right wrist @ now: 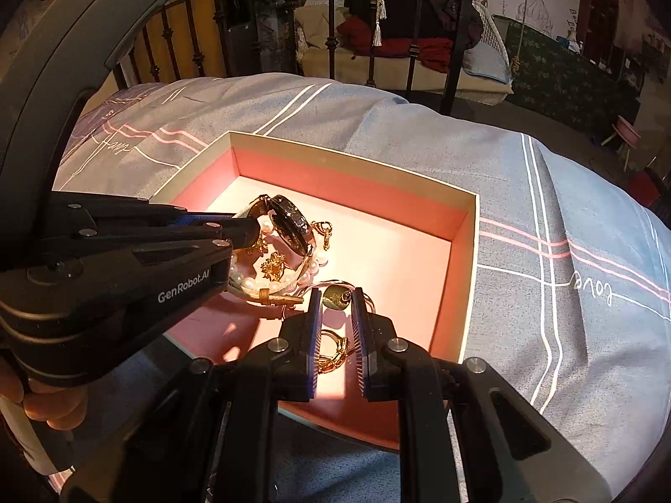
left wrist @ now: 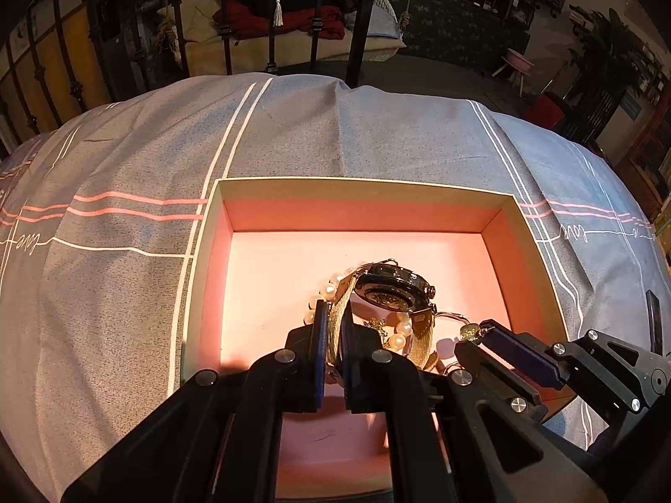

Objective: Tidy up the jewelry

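Note:
An open box with a pink inside [left wrist: 356, 209] [right wrist: 419, 205] lies on the bed. My left gripper [left wrist: 333, 314] [right wrist: 247, 230] is shut on the gold mesh strap of a black-faced watch [left wrist: 394, 289] [right wrist: 291, 226], holding it inside the box over a pearl bracelet [left wrist: 400, 333] [right wrist: 251, 283] with gold charms. My right gripper [right wrist: 336, 299] [left wrist: 474, 335] is partly closed around a gold bracelet with a round green charm [right wrist: 335, 296] [left wrist: 469, 330] on the box floor; a gold chain [right wrist: 333, 354] lies between its fingers.
The bed has a grey cover with white and pink stripes [left wrist: 293, 134] [right wrist: 545, 230]. A black metal bed frame [left wrist: 360, 21] [right wrist: 457, 42] stands behind, with a cushioned seat and clothes beyond. A hand [right wrist: 50, 402] holds the left gripper.

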`<state>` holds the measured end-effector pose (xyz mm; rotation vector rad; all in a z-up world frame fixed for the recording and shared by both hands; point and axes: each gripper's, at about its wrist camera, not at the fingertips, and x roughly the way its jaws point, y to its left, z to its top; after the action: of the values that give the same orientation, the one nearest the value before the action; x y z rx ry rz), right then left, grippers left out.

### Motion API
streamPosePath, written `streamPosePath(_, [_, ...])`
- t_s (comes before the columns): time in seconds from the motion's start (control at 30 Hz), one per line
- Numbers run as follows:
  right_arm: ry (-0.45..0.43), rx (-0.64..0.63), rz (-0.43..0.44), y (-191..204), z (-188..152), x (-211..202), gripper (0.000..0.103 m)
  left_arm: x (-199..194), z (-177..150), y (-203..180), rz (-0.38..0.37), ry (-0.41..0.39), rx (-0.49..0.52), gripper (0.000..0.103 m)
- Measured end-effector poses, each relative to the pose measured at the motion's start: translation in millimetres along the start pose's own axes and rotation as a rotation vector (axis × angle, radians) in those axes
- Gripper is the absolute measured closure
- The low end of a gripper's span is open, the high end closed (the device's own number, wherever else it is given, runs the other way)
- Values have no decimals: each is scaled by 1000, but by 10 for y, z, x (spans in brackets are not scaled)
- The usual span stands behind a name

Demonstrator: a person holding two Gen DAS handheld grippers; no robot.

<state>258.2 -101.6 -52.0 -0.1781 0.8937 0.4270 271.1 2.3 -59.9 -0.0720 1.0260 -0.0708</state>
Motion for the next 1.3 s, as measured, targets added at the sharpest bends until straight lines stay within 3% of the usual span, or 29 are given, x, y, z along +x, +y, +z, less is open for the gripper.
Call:
streamPosePath(0.13, [-8, 2, 0, 5, -13, -36, 87, -16, -2, 7, 18, -5, 7, 97])
streamPosePath(0.17, [-5, 3, -7, 11, -18, -47, 85, -44, -4, 17, 11, -15, 3, 93])
streamPosePath(0.23, [-9, 7, -19, 7, -34, -96, 71, -146, -6, 30, 4, -47, -6, 82])
streamPosePath(0.3, [-20, 11, -34, 5, -66, -175, 62, -286, -19, 37, -2, -81, -14, 59])
streamPosePath(0.5, [-106, 84, -40, -85, -394, -587, 59, -737, -356, -13, -55, -165, 6, 50])
streamPosePath(0.67, [-203, 171, -64, -202, -823, -923, 58, -857, -923, -116, -95, -157, 31, 49])
streamPosePath(0.83, [-154, 188, -36, -173, -1156, -979, 58, -771, -1340, -262, -116, -106, 78, 49])
streamPosePath(1.13, [-96, 147, -26, 26, -1474, -931, 57, -671, -1419, -470, -129, -104, 136, 54])
streamPosePath(1.3, [-88, 130, -35, 66, -1472, -915, 53, -617, -1368, -474, -74, -105, 135, 57])
